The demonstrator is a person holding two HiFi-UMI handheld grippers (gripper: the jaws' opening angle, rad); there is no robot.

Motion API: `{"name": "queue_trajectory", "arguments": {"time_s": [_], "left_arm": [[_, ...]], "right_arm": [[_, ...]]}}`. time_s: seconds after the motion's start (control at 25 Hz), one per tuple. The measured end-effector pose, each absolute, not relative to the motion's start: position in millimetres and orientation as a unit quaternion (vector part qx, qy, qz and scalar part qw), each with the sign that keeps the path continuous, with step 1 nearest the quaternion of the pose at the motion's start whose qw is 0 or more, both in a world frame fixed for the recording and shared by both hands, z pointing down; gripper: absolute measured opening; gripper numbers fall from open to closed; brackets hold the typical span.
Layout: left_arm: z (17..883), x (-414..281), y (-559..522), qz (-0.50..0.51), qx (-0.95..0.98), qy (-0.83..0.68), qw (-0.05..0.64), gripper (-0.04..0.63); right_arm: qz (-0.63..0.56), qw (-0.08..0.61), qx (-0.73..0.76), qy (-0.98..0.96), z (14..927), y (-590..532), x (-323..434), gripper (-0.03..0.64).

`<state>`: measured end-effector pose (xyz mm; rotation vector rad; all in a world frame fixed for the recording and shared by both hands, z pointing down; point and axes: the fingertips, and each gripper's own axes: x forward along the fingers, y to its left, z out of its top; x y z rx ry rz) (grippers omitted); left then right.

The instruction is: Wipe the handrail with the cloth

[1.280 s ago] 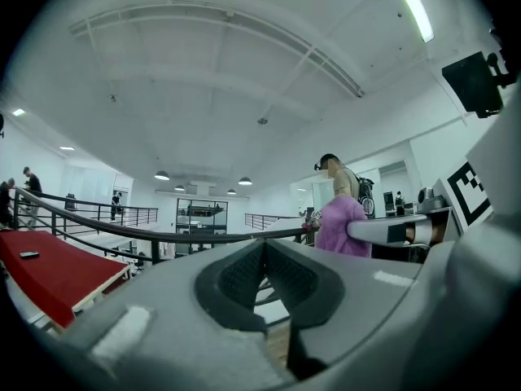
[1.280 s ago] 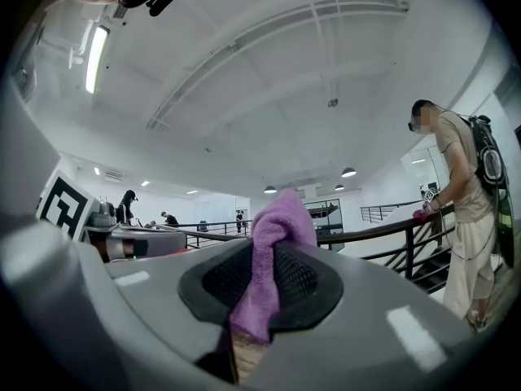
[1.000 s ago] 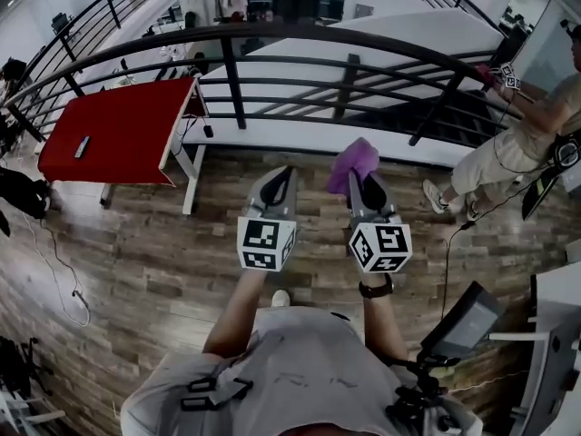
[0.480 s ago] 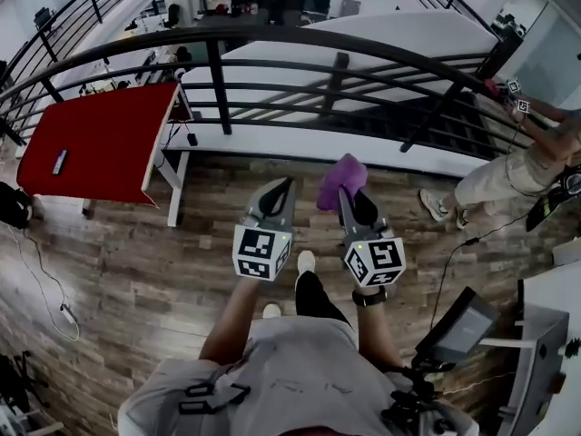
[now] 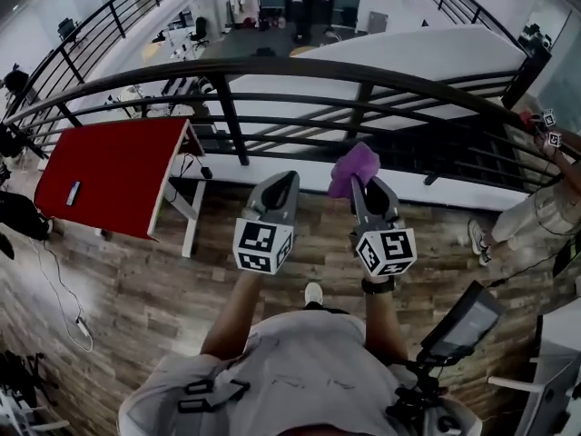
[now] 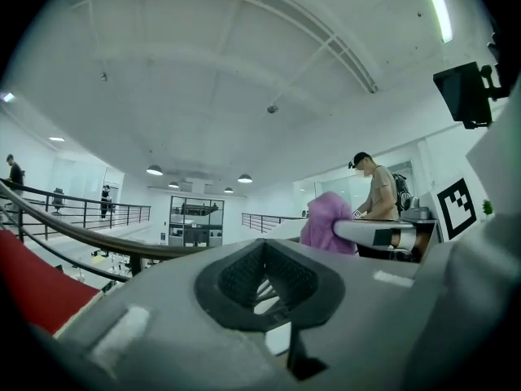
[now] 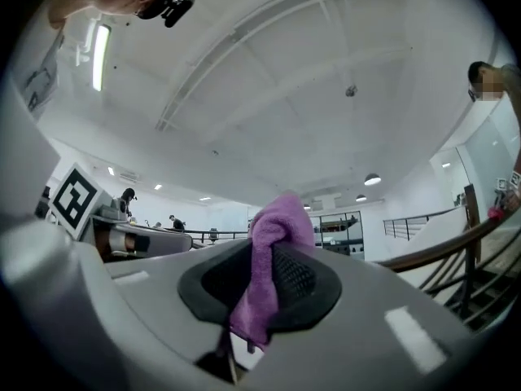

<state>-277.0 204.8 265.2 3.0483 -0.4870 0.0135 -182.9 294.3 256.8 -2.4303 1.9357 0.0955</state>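
Gripping cloth (image 5: 355, 165), right hand-held gripper (image 5: 364, 185) tilted upward

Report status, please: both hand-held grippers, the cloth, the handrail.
Left hand-held gripper shut, empty. Right hand-held gripper shut on purple cloth. Cloth not yet on handrail. Nothing seen between them.

Light grey short-sleeved T-shirt (image 5: 309, 371), with dark straps and buckles (image 5: 213, 391) across the chest, probably a harness. A dark band (image 5: 378, 286) circles the right wrist; one white shoe (image 5: 313, 293) shows. The left gripper (image 5: 287, 182) and right gripper (image 5: 368, 185) are grey shells, each with a marker cube (image 5: 264, 246) — white, printed with black squares.
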Motion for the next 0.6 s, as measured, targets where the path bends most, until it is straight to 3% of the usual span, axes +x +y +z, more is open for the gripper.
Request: {"name": "queue_trajectory", "arguments": {"time_s": [0.28,0.6], "left_arm": [[256,-192,153,-0.001,0.985,-0.171,0.027,0.002],[267,-145,123,0.013,0.985,-0.171,0.007,0.0]], "right_arm": [[0.067,-0.026,-0.766,0.639,247,252,-110,0.057],[0.057,-0.024,-0.751,0.657,263,208,-74,0.054]]}}
